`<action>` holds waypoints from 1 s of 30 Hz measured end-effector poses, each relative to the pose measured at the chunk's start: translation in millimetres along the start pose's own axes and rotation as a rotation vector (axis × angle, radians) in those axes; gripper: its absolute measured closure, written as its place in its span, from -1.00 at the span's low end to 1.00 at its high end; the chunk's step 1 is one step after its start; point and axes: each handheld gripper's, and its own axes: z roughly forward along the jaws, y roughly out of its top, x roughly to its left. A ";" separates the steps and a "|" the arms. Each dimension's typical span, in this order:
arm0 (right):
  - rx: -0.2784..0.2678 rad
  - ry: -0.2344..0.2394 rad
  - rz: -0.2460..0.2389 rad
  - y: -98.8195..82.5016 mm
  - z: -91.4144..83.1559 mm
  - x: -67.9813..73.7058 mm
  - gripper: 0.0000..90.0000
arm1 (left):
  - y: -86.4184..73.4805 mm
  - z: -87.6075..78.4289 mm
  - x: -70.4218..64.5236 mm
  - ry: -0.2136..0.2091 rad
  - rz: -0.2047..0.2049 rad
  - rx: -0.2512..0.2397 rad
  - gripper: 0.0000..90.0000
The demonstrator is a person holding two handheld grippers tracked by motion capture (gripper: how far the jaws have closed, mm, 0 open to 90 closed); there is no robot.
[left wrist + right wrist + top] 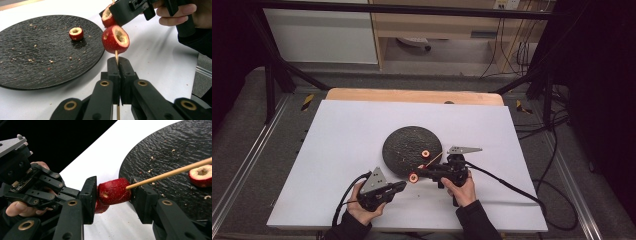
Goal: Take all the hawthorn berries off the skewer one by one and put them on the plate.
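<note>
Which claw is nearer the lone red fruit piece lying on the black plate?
Right. The right claw sits at the plate's near edge, shut on a skewered fruit piece, just short of the lone piece. The left claw is off the plate, gripping the skewer.

White-covered table (pixel 342 150), round black plate (pixel 404 145) resting near its middle, crumbs scattered beside it

Two grippers (pixel 404 186) (pixel 421 172), skewered fruit (pixel 413 177) beside dark plate (pixel 399 145).
</note>
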 end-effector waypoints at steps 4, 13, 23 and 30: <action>-0.003 0.003 -0.002 0.5 -0.8 0.3 0.33 | 0.3 -0.2 0.0 -0.002 -0.001 -0.005 0.96; -0.037 -0.027 0.005 7.9 -8.4 1.3 0.33 | 2.2 -4.4 1.0 0.001 0.002 -0.023 0.96; -0.064 -0.053 -0.001 21.5 -19.5 -1.7 0.33 | 3.4 -11.1 3.6 0.004 0.005 -0.038 0.96; -0.092 -0.084 0.002 37.6 -33.5 -6.9 0.33 | 5.1 -15.2 5.4 0.004 0.005 -0.055 0.96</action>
